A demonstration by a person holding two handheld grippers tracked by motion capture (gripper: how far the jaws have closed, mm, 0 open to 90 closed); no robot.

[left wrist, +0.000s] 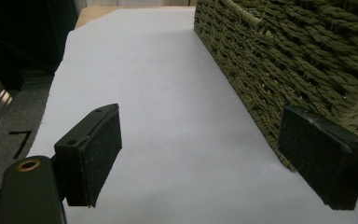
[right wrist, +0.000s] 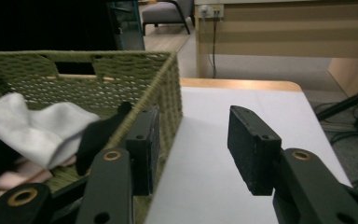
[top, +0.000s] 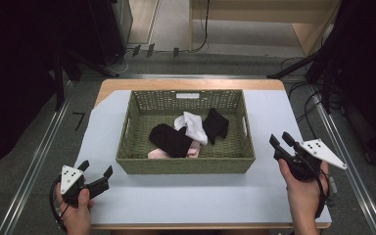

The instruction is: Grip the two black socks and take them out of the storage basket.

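A green woven basket (top: 185, 165) sits mid-worktop (top: 274, 112), toward the far edge, holding black socks (top: 170, 139), a white sock (top: 192, 126) and a pink one (top: 157, 153). The left tool (top: 98, 172) hovers near the worktop's near-left corner, jaws apart and empty. The right tool (top: 280, 140) is held by the right edge, jaws apart, empty.

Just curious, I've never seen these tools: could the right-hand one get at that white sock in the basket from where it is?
Probably yes. The right gripper is open beside the basket, and the white sock lies on top, uncovered; it need only lift over the rim.
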